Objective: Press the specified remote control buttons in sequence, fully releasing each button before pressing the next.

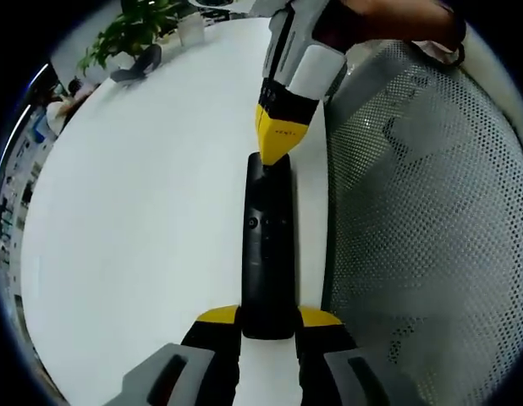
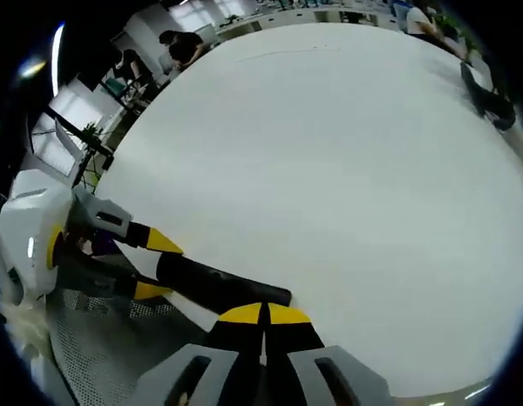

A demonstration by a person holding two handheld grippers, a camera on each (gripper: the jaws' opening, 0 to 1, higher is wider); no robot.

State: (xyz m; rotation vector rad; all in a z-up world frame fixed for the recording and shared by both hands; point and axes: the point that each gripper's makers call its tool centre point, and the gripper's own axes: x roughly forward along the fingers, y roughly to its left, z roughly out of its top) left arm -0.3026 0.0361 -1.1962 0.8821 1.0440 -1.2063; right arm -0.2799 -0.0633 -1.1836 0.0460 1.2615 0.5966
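Slim black remote (image 1: 267, 254) held level just above the white bench (image 1: 143, 211), near end clamped between left tongs (image 1: 267, 320). Right tongs (image 1: 274, 139) pinched together, tips touching the remote's far end, also seen at (image 2: 263, 320). Likely light, rigid, smooth plastic, slippery; best gripped across the narrow sides, clear of buttons. No legible brand or label; button markings too small to read.
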